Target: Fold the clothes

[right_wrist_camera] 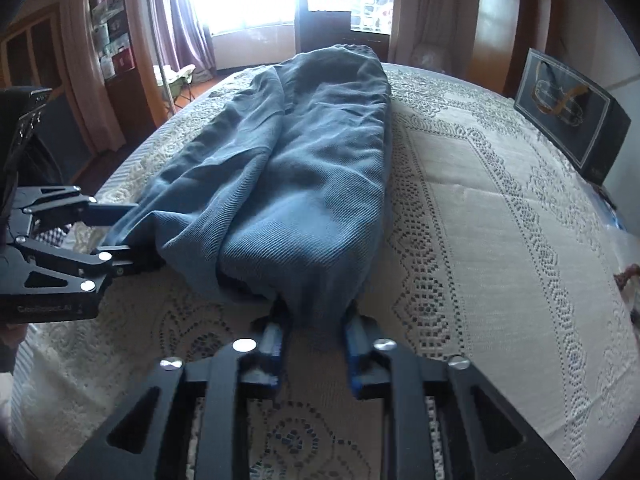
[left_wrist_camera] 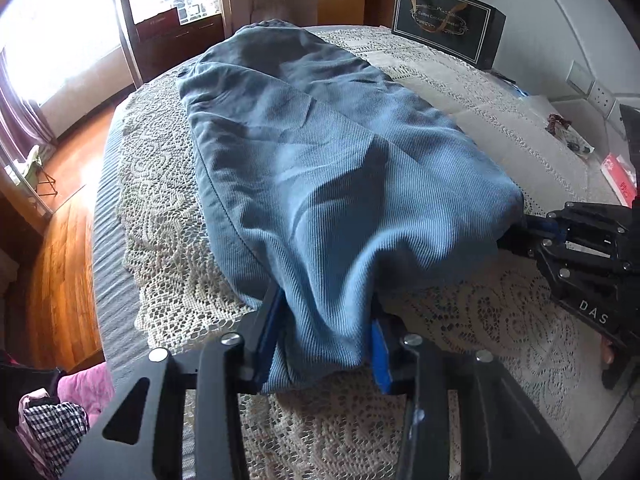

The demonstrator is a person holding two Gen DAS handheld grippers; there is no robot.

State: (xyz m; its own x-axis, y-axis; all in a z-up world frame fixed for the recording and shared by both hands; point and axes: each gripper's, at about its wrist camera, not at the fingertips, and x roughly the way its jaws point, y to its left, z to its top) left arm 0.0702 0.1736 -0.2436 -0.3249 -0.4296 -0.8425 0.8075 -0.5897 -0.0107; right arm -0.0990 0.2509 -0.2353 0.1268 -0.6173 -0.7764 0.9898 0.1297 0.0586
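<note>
A pair of blue corduroy trousers (left_wrist_camera: 320,168) lies lengthwise on the lace-covered bed (left_wrist_camera: 168,240), legs side by side. My left gripper (left_wrist_camera: 326,332) is shut on the near hem of one leg. My right gripper (right_wrist_camera: 316,328) is shut on the near hem of the other leg of the trousers (right_wrist_camera: 288,184). The right gripper also shows at the right edge of the left wrist view (left_wrist_camera: 520,236). The left gripper shows at the left of the right wrist view (right_wrist_camera: 132,236). Both hems are bunched and lifted slightly off the bed.
A black gift bag (left_wrist_camera: 448,24) stands at the far right by the wall (right_wrist_camera: 572,120). Small items and a red packet (left_wrist_camera: 618,176) lie at the bed's right edge. A pile of clothes (left_wrist_camera: 56,412) sits low left. Wood floor (left_wrist_camera: 60,280) borders the bed's left.
</note>
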